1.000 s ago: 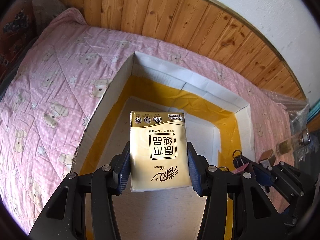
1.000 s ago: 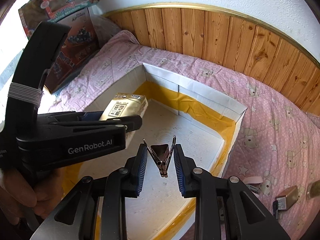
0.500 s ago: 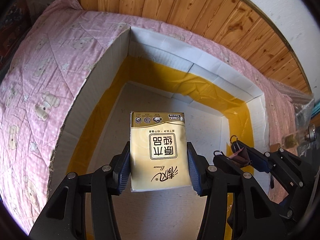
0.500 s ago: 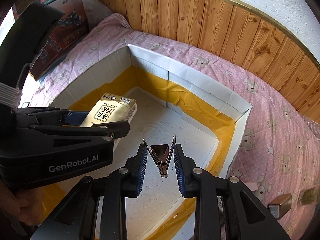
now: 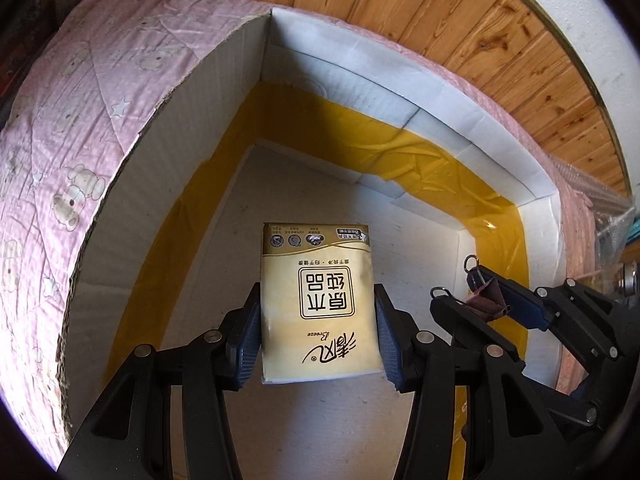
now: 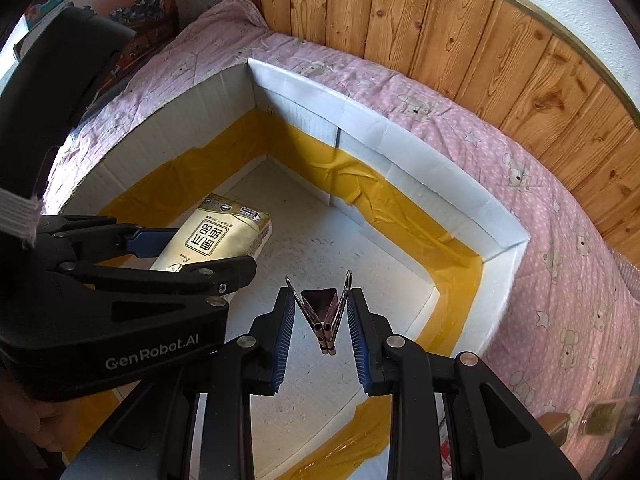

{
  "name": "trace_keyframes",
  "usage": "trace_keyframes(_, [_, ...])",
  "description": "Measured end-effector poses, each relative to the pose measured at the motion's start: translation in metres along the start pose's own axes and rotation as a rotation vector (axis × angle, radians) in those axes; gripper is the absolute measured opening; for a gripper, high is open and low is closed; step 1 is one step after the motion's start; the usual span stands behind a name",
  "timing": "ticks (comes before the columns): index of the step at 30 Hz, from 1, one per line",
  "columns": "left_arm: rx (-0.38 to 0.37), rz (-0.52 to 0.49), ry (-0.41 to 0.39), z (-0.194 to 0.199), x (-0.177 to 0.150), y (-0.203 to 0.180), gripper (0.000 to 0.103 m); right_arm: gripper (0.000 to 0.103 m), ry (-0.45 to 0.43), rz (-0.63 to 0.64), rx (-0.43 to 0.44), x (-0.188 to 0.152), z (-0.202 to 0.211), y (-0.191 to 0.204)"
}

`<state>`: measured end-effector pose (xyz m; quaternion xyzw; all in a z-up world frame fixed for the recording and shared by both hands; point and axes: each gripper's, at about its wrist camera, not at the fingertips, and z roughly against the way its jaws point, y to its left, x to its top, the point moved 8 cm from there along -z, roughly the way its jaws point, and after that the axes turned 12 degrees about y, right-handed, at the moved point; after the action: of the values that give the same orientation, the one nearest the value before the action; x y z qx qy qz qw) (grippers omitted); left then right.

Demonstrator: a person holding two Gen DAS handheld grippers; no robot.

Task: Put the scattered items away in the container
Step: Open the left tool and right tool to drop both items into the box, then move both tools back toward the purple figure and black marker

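Note:
My left gripper (image 5: pixel 317 334) is shut on a gold tissue pack (image 5: pixel 318 304), which hangs inside the white box (image 5: pixel 472 128) above its floor. From the right wrist view the same tissue pack (image 6: pixel 216 240) sits between the left gripper's (image 6: pixel 188 250) fingers, low in the box (image 6: pixel 400 136). My right gripper (image 6: pixel 320 320) is shut on a dark red binder clip (image 6: pixel 320 308), its wire handles splayed against the pads. That binder clip (image 5: pixel 486 294) and the right gripper (image 5: pixel 472 292) show at the right of the left wrist view, also inside the box.
The box has yellow tape along its lower walls and rests on a pink bear-print quilt (image 6: pixel 540 184). Wooden panelling (image 6: pixel 460 40) runs behind. Small items (image 6: pixel 600 420) lie on the quilt to the box's right. Printed cartons (image 6: pixel 132 12) stand at the far left. A hand (image 6: pixel 40 420) holds the left gripper.
Both grippers have sunk deeper into the box and tilted further down, so the walls now loom larger. Tissue pack and binder clip stay gripped as before.

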<state>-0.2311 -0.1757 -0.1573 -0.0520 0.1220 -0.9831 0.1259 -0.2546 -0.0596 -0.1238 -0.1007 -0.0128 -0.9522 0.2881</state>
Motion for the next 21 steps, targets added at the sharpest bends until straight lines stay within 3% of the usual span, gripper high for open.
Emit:
trace_keyframes(6, [0.015,0.037,-0.011,0.003,0.002,0.008,0.056,0.030,-0.012,-0.003,0.013,0.002,0.000,0.002])
trace_keyframes(21, [0.014,0.020,-0.024,0.021,-0.004,0.007,0.056,0.030,-0.039,-0.030,0.039,-0.017,0.024,0.010])
